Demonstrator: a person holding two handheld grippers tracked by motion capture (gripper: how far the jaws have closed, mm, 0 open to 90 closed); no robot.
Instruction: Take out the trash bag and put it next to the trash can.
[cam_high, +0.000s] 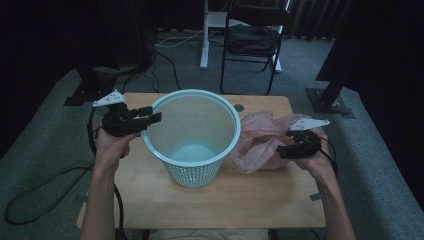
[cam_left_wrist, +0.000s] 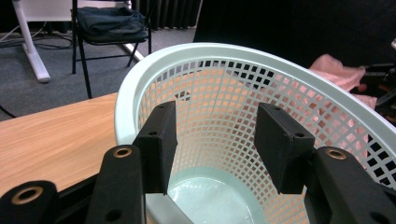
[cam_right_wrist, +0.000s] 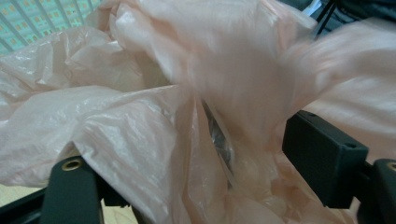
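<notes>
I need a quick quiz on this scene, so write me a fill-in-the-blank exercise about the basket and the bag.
1. The mesh basket standing on the wooden table is pale ____ in colour.
2. The crumpled plastic bag beside the basket is ____.
3. The left gripper is at the basket's ____.
4. The bag lies between the fingers of the ____ gripper.

Missing words: blue; pink; rim; right

Right claw's left pad (cam_right_wrist: 112, 198) behind bag (cam_right_wrist: 140, 121)

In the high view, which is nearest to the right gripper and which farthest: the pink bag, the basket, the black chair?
1. Pink bag: at the right gripper.
2. Basket: table centre, to its left.
3. Black chair: on the floor beyond the table.
</notes>
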